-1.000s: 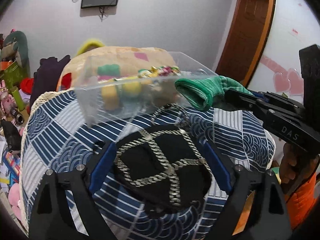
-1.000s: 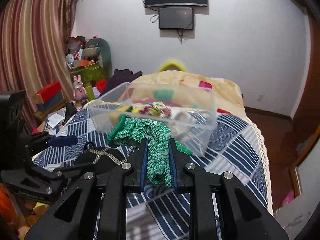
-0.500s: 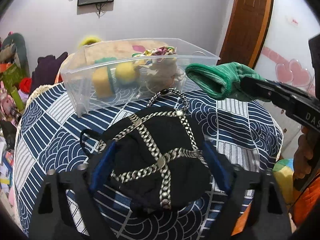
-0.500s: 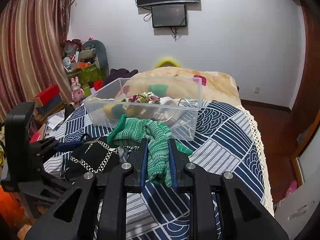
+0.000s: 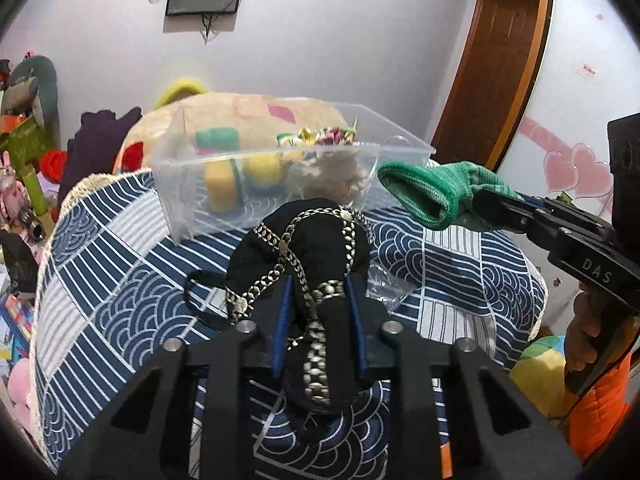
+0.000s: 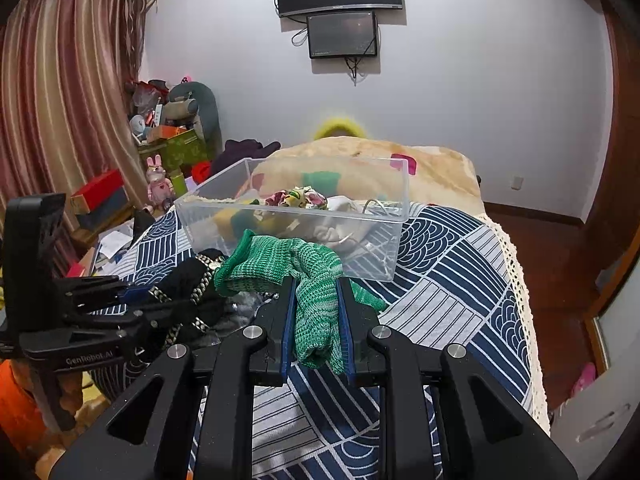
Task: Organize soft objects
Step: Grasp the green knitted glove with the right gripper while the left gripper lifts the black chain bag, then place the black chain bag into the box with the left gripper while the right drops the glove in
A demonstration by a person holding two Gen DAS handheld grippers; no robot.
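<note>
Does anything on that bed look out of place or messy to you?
Nothing is spilled or damaged. The clear bin sits upright on the bedspread with soft things inside. Only a crumpled scrap of clear plastic lies loose beside the black chain-trimmed pouch.

Bin (image 5: 280,184) on bedspread (image 5: 100,280); pouch (image 5: 304,256) before it; glove (image 5: 428,192) right
</note>
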